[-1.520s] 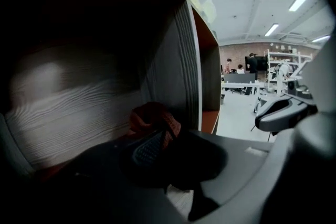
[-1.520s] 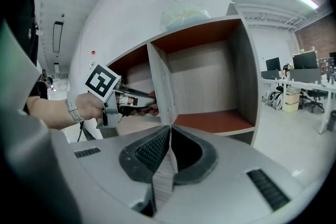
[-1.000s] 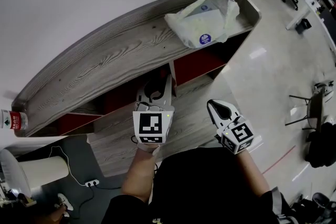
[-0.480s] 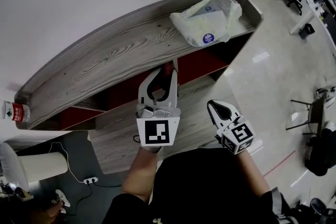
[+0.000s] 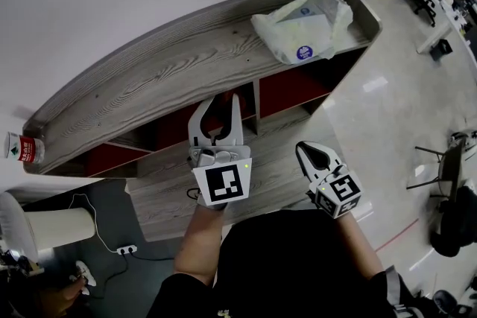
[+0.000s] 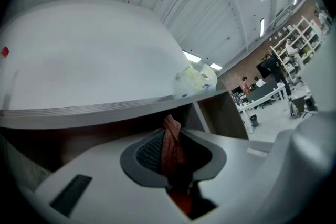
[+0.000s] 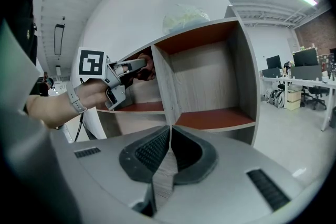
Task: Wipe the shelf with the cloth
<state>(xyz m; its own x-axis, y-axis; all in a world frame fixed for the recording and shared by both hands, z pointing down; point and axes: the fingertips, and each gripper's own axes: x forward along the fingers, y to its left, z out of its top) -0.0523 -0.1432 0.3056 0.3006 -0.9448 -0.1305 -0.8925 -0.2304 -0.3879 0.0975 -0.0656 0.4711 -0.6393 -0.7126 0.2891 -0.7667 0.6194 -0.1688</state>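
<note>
Cloth in play is a dark red rag (image 6: 169,144), and we'll reach it as we sweep across the shelf (image 5: 149,82). At the far left corner of the shelf's top stands a small bottle (image 5: 22,147) with a red label. Moving in, the left gripper (image 5: 218,106) sits at the front edge of the shelf's top, just left of the upright divider (image 7: 163,86). Its jaws are pressed together on the cloth, a crumpled tuft poking up past the pads and more bunched behind them. Its own view looks along just under the front lip, so my read is that the top surface is the next target, with no wiping contact yet. To do this well, keep that pinch firm and bring the jaws over the lip. Tip them down so a broad fold lies flat on the wood rather than the tuft's tip, then pull long strokes along the grain. Next right, the right gripper (image 5: 309,153) hovers off the shelf's front, jaws closed on nothing, clear of the job. At the right end of the top lies a pale plastic bag (image 5: 302,30). Strokes should stop short of it, or that idle gripper could lift it aside.
</note>
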